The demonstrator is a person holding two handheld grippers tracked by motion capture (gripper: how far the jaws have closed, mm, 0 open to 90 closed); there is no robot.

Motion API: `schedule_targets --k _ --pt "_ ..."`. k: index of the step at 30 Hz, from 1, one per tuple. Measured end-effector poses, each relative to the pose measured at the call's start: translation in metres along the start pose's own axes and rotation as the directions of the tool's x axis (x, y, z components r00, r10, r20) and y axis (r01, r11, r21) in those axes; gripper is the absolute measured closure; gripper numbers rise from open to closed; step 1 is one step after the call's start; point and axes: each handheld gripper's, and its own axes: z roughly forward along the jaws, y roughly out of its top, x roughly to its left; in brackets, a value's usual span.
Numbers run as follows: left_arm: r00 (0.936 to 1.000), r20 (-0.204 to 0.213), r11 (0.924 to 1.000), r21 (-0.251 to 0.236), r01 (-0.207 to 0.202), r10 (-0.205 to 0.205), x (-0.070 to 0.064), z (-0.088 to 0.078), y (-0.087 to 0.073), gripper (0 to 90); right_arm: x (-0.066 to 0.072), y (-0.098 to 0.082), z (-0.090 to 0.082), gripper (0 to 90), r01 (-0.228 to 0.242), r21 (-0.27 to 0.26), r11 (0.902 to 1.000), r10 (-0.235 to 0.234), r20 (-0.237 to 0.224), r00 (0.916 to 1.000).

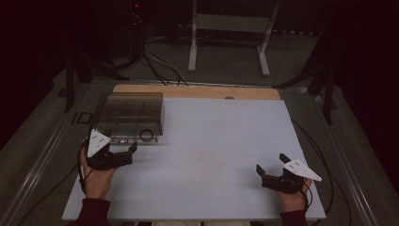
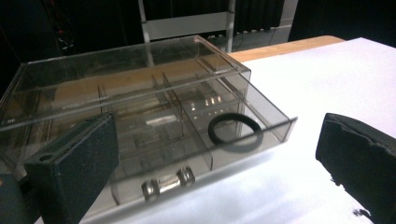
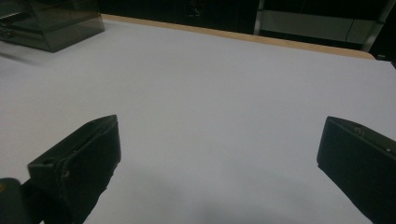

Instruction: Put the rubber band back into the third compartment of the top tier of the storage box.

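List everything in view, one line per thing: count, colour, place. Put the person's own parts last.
Clear plastic drawer box with compartments: one, smoky transparent, far left of the table, its drawer pulled out.
Black rubber ring: one, black, in a front compartment of the open drawer.
Metal drawer knob: one, silver, on the drawer front.
White table sheet: one, white, covering the tabletop.
Wooden table edge: one, light brown, along the far side.
White metal stand: one, white, on the floor beyond the table.
Left hand-held gripper: one, black, jaws open, just before the drawer.
Right hand-held gripper: one, black, jaws open, near right of the sheet.
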Motion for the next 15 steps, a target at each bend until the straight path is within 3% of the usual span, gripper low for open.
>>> schedule_targets --k 15 --pt "0.9997 0.023 0.9999 0.008 0.011 -0.012 -0.002 -0.009 -0.031 0.4 0.003 0.001 -0.001 0.1 0.01 -0.011 0.9999 -0.01 -0.022 0.9997"
